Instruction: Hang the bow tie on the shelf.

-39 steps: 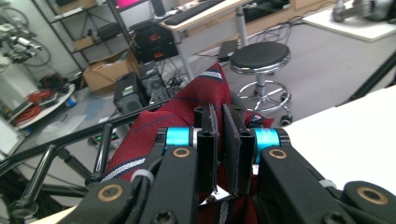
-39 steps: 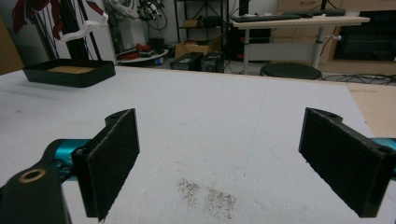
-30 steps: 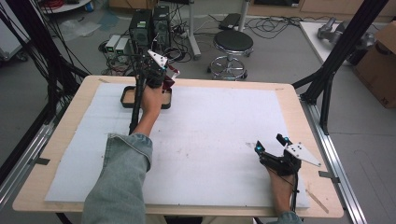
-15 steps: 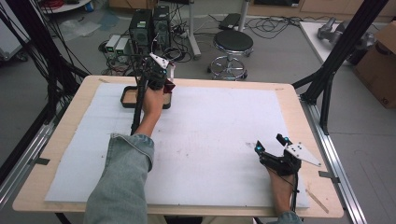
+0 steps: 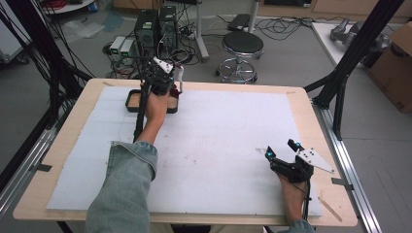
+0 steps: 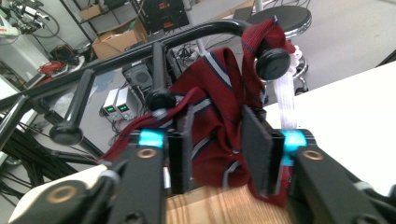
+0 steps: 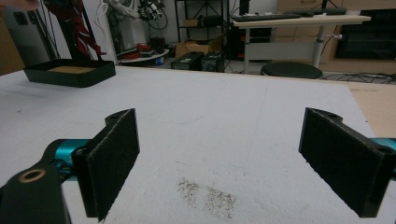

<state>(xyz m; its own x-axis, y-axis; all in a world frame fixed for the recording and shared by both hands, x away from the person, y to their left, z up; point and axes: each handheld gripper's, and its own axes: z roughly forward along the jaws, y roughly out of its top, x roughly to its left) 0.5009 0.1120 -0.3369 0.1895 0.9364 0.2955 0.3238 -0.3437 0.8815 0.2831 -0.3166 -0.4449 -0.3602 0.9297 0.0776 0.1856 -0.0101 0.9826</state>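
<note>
The dark red cloth with grey and navy stripes (image 6: pixel 219 116), maybe a sock or a tie, hangs over the black metal rack with round-tipped pegs (image 6: pixel 159 70). Its lower folds lie between the two black pads of the left gripper (image 6: pixel 219 154). The pads are close on both sides of the cloth, but I cannot tell if they really press it. A white ribbed strip (image 6: pixel 286 100) hangs just beyond the far pad.

The cloth looks soft, light and limp. I think it will fold and stretch easily and may catch on a peg. The best hold seems to be the thick bunched part between the pads.

Under the fingers is the black shallow tray (image 5: pixel 132 102), at the far edge of the white table sheet (image 5: pixel 218 145).

The right gripper (image 5: pixel 282 149) rests near the person, well apart from the cloth, with its pads (image 7: pixel 114 154) spread wide around nothing.
</note>
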